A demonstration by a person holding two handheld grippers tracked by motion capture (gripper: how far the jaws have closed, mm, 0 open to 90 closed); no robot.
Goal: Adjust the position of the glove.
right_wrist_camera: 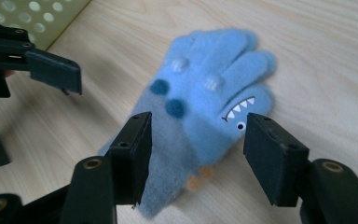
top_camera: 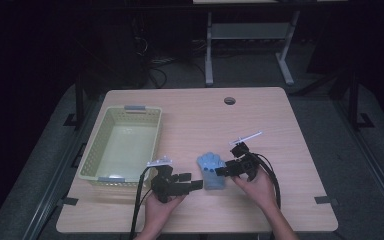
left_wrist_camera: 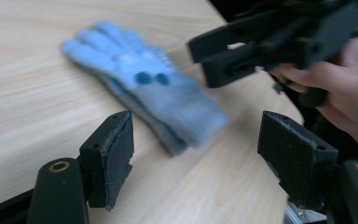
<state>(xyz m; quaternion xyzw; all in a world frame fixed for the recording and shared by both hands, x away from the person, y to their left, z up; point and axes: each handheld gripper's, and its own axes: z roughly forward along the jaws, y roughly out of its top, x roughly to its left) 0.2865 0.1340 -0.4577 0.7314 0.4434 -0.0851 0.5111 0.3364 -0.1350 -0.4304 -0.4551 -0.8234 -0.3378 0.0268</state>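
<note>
Both grippers stand spread, nothing pinched: the right gripper (right_wrist_camera: pixel 193 156) straddles the cuff of the soft blue knitted shark-face glove (right_wrist_camera: pixel 205 109), lying flat on the pale wooden table (top_camera: pixel 290 165); the left gripper (left_wrist_camera: pixel 198 158) faces it; pinch the cuff squarely, then carry it to the pale green perforated plastic basket (top_camera: pixel 152 125) nearby.

A light blue glove (right_wrist_camera: pixel 214 93) with dark blue dots and a white-toothed shark face; pale green basket (top_camera: pixel 122 142); light wood tabletop (top_camera: pixel 280 165).
</note>
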